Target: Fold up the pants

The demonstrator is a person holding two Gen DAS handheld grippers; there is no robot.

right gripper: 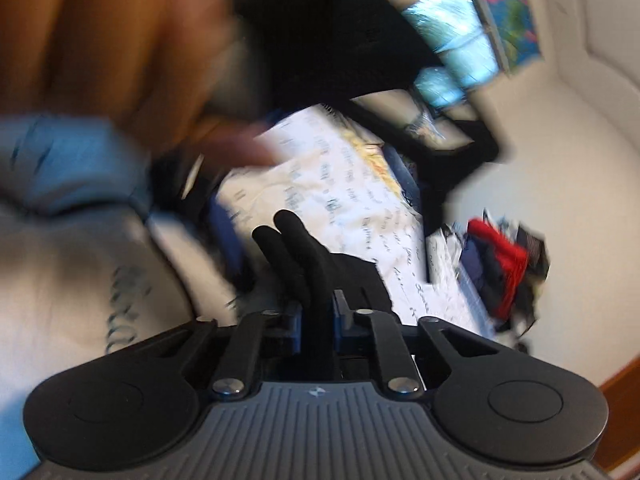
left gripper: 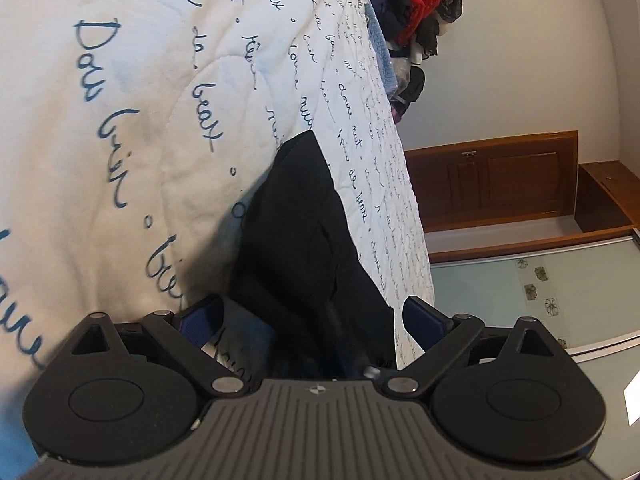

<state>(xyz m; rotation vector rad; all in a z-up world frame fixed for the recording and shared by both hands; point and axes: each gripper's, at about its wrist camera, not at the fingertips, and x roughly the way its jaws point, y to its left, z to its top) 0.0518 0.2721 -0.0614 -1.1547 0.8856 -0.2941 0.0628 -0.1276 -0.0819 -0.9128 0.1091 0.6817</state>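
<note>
Black pants (left gripper: 304, 240) draped over the edge of a white quilt (left gripper: 132, 120) printed with blue script. Left gripper (left gripper: 312, 320) spread wide, fingers on either side of the dark cloth, not pinching it. Right gripper (right gripper: 318, 320) clamped tight on a bunched fold of pants (right gripper: 304, 256); view badly blurred. Pile of clothes (left gripper: 416, 4) at quilt's far end.
</note>
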